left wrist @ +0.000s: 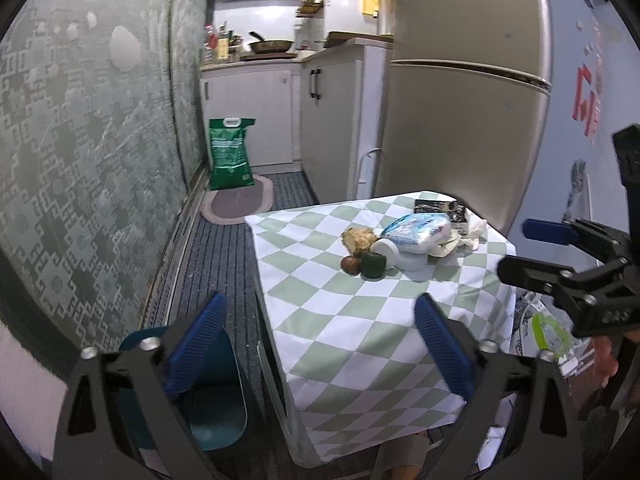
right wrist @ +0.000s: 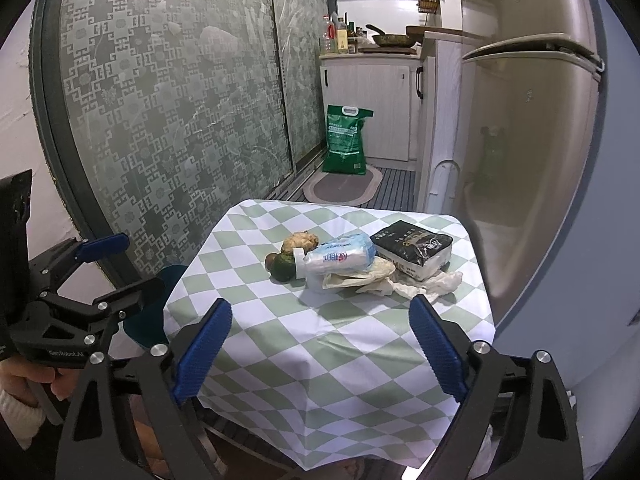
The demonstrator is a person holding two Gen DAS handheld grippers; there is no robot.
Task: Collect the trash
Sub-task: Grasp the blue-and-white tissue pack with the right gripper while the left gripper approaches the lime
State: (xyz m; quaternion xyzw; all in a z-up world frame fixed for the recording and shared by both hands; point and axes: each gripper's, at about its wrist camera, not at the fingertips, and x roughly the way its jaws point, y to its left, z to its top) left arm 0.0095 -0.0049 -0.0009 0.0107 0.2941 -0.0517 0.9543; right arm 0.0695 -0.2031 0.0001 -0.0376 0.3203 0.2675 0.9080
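Note:
A small table under a green-and-white checked cloth [left wrist: 360,320] [right wrist: 320,340] bears a pile. In it are a brown lump [left wrist: 360,239] [right wrist: 300,242], a small brown round thing [left wrist: 350,265], a dark green pepper [left wrist: 373,265] [right wrist: 283,266], a white bottle [left wrist: 386,249] [right wrist: 301,262], a blue-and-white plastic pack [left wrist: 420,230] [right wrist: 344,256], a black pack [right wrist: 414,246] [left wrist: 440,208] and crumpled white tissue [right wrist: 424,284] [left wrist: 474,232]. My left gripper [left wrist: 320,340] [right wrist: 124,272] is open over the table's near left corner, empty. My right gripper [right wrist: 320,344] [left wrist: 528,252] is open short of the pile, empty.
A teal bin [left wrist: 216,412] [right wrist: 152,320] stands on the floor left of the table. A patterned glass sliding door [left wrist: 80,140] lines the left; a fridge [left wrist: 460,100] [right wrist: 532,140] stands right. A green sack [left wrist: 230,154] [right wrist: 346,140] and a mat [left wrist: 240,204] lie ahead.

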